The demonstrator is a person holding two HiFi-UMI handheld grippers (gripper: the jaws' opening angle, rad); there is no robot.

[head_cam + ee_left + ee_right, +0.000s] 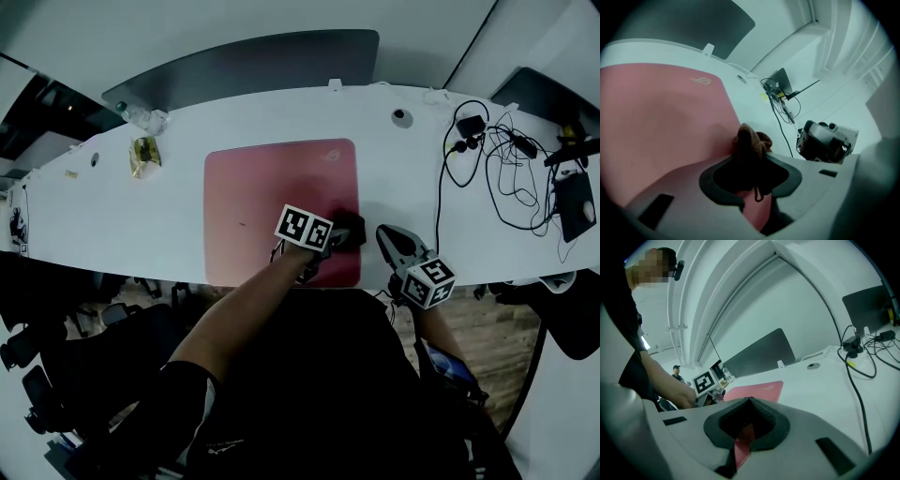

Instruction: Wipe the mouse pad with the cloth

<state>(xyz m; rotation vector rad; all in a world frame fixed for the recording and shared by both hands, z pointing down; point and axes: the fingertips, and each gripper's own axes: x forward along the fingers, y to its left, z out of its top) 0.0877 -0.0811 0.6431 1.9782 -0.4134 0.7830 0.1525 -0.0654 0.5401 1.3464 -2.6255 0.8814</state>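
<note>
1. The left tool [345, 234] clamps the dark cloth [750, 140] on the pink mouse pad [267, 197], near its right front corner. Wiping appears under way.
2. The right tool [749, 401], closed and empty, hovers just beside the pad at the desk [122, 206] edge.
3. How much of the pad is left to wipe is unclear, as no streaks show.

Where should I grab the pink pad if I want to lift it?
Probably the near right corner of the pad, coming from the near edge of the table. The pad lies flat, so jaws cannot close on its middle. That corner seems to reach the table's edge, where one jaw could slip under.
</note>
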